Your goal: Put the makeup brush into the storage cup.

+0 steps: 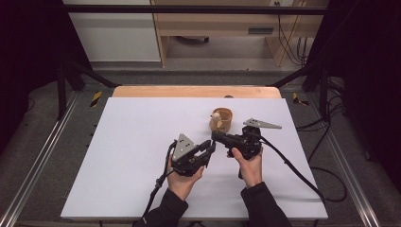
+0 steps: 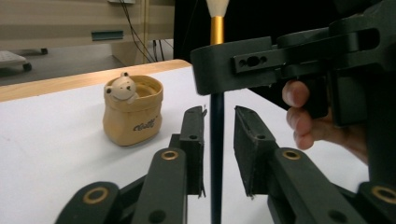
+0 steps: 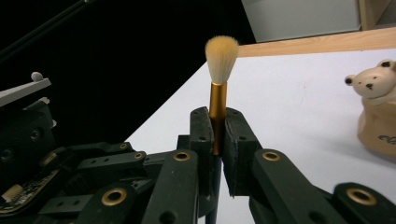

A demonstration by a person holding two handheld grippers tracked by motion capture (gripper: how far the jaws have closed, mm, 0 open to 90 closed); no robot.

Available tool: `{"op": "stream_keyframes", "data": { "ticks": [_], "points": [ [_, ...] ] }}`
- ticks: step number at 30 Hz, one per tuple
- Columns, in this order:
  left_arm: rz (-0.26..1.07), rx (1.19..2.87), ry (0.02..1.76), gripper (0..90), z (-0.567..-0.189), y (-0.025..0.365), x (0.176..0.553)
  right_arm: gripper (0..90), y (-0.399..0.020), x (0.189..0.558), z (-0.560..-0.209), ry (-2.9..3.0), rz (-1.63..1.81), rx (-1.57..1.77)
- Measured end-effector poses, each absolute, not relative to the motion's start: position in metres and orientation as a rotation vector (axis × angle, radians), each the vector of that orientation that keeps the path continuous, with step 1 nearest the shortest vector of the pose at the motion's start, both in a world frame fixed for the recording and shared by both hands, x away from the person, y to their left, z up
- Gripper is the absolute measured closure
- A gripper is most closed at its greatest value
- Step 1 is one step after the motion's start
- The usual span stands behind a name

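While a brush (image 3: 219, 84) is pinched upright at its gold collar by the right gripper (image 3: 215, 133), its dark handle passes between the slightly spread jaws of the left gripper (image 2: 218, 140), untouched. A bear-faced cup (image 2: 132, 110) stands nearby on the white table (image 1: 142, 142).

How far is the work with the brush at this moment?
Done: the right gripper is shut on the brush at its gold collar, bristles up. In hand: the left gripper has its jaws just apart around the dark handle. Left, probably: putting the brush into the bear pot, which stands close behind.
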State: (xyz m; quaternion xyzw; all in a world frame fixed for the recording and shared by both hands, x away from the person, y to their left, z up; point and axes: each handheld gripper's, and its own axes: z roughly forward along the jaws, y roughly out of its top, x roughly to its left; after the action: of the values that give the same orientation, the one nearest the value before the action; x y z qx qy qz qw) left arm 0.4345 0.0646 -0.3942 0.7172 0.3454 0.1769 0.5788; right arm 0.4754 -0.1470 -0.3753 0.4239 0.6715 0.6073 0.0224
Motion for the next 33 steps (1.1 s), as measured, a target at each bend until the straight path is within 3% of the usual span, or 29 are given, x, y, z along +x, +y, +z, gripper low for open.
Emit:
{"op": "stream_keyframes", "data": {
  "ticks": [14, 27, 33],
  "points": [
    [0.352, 1.715, 0.824, 56.0, -0.388, 0.093, 0.447, 83.5, -0.157, 0.476, -0.371, 2.045, 1.757, 1.245],
    [0.384, 1.765, 0.803, 33.6, -0.381, 0.123, 0.452, 83.5, -0.17, 0.477, -0.361, 2.014, 1.718, 1.175],
    [0.386, 1.798, 0.788, 27.7, -0.382, 0.133, 0.45, 83.4, -0.174, 0.478, -0.358, 2.006, 1.698, 1.156]
  ]
}}
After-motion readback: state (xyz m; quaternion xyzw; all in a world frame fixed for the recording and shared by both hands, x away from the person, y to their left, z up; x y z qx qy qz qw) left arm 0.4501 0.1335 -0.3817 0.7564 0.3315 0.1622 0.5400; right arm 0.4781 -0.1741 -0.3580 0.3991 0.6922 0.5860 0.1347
